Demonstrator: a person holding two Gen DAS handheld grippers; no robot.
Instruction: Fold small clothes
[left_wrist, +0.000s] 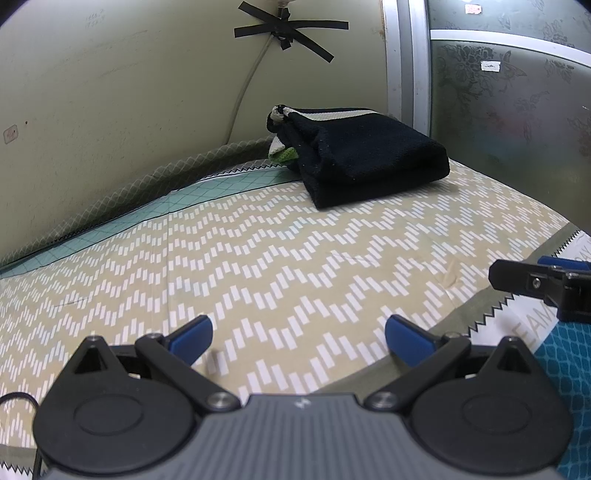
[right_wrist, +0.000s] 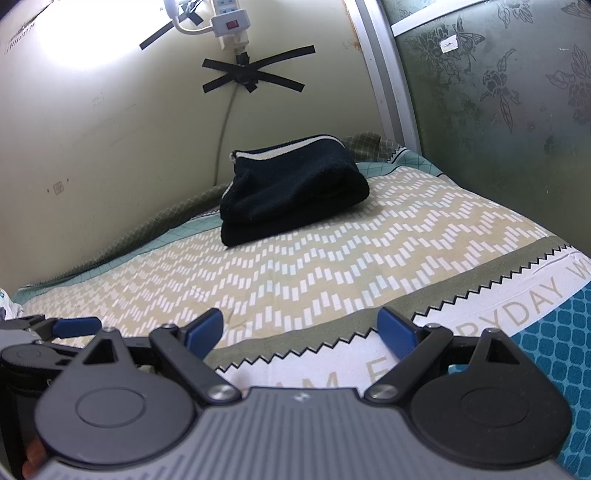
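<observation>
A dark navy garment (left_wrist: 365, 158) with a pale stripe lies folded in a bundle at the far side of the patterned bedsheet (left_wrist: 258, 258), near the wall; a bit of green and white cloth pokes out at its left. The right wrist view shows the same folded bundle (right_wrist: 291, 192) straight ahead. My left gripper (left_wrist: 298, 338) stands open low over the sheet with nothing between its blue pads. My right gripper (right_wrist: 301, 330) is open too and holds nothing, hovering over the sheet's zigzag border. Each gripper shows at the edge of the other's view.
A cream wall (left_wrist: 110, 110) with black tape crosses and a cable runs behind the bed. A power strip (right_wrist: 229, 22) hangs on it. A metal-framed patterned glass panel (left_wrist: 517, 110) closes the right side. A teal blanket (right_wrist: 561, 350) lies at the near right.
</observation>
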